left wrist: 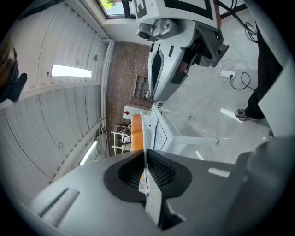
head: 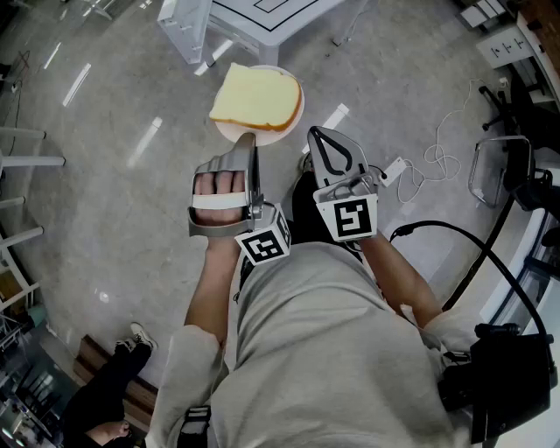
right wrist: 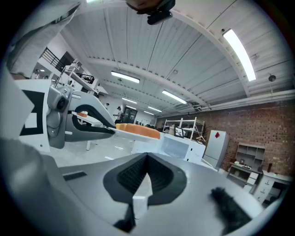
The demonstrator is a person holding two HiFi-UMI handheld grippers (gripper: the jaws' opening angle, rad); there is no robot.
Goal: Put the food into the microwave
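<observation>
A slice of bread (head: 258, 96) lies on a small white plate (head: 229, 129). My left gripper (head: 248, 138) is shut on the plate's near rim and holds it level above the floor. In the left gripper view the plate (left wrist: 145, 138) shows edge-on as a thin white line between the jaws, with the bread's orange crust (left wrist: 137, 133) beside it. My right gripper (head: 317, 136) is just right of the plate, shut and empty. From the right gripper view the bread (right wrist: 138, 130) sits ahead on the left, with a white microwave (right wrist: 177, 146) behind it, door closed.
A white table (head: 262, 22) stands ahead at the top of the head view. A white cable and power strip (head: 398, 171) lie on the floor to the right, near a chair (head: 499, 171). Another person's shoe (head: 140, 337) is at lower left. Shelves (right wrist: 246, 156) line the brick wall.
</observation>
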